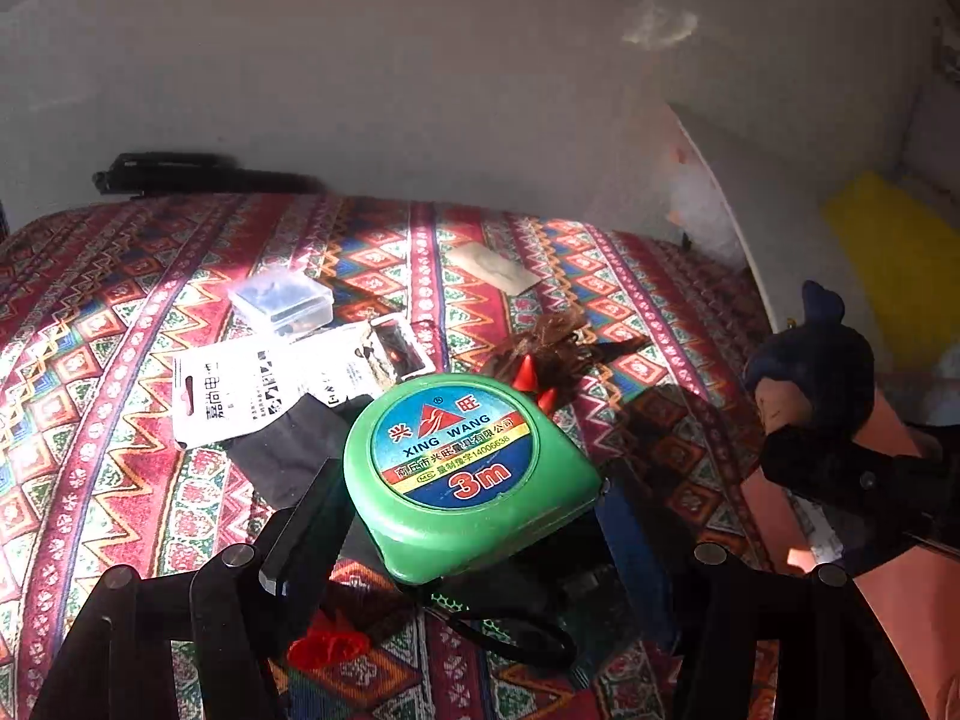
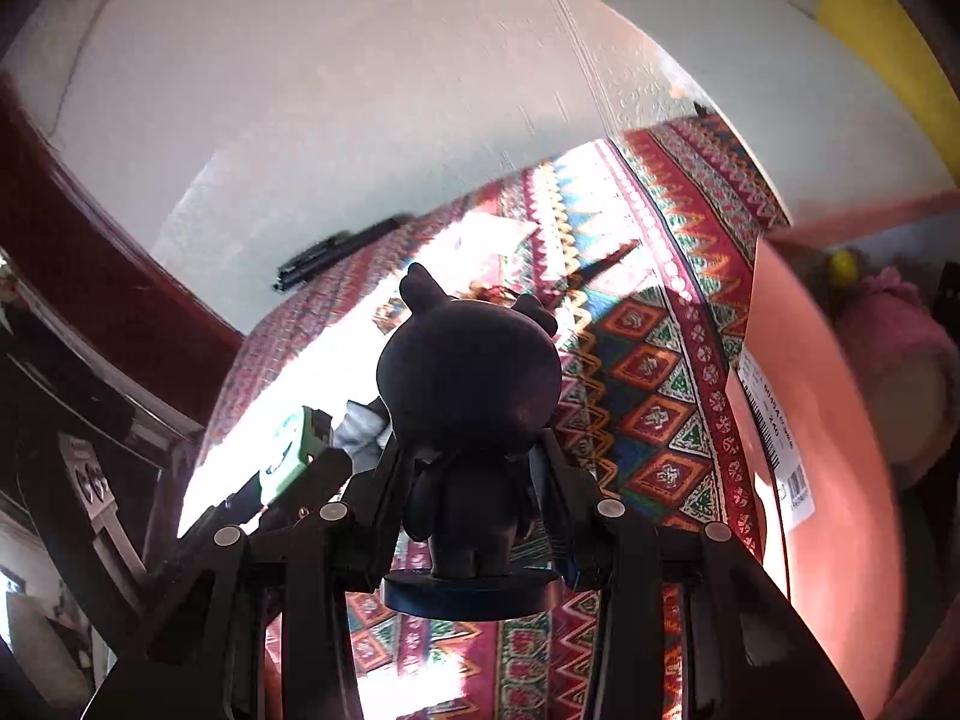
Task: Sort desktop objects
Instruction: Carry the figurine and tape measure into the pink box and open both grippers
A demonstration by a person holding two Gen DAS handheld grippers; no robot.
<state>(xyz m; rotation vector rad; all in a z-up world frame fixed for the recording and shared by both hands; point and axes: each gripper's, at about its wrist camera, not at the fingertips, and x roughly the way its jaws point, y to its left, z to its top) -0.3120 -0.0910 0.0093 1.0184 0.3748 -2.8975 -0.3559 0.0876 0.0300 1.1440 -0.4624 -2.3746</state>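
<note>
Green plastic makes up the round tape measure [image 1: 471, 474], and the left gripper [image 1: 474, 516] has its jaws clamped on the sides of it, holding it up above the bright patterned woven cloth [image 1: 120, 360] on the table. Its flat label face looks up and a bit toward the near side. Its black wrist loop [image 1: 516, 642] hangs down under it. The case is about as wide as it is long, so it has no real long axis.

The right gripper [image 2: 474, 504] has its jaws pressed on the body of a small dark toy figure with two ears and a round base [image 2: 468, 420]. The figure stands upright, its long axis running base to head, with its back to the right camera. It is up off the cloth, on the right side.

The tape measure is smooth and rounded, so it might slip out and drop on the white paper packet [image 1: 240, 390] or the clear plastic box [image 1: 282, 300] farther back. The hanging loop could catch on the small red thing [image 1: 327, 645] below; I cannot tell what that is. The two grippers are near, so they might bump.
</note>
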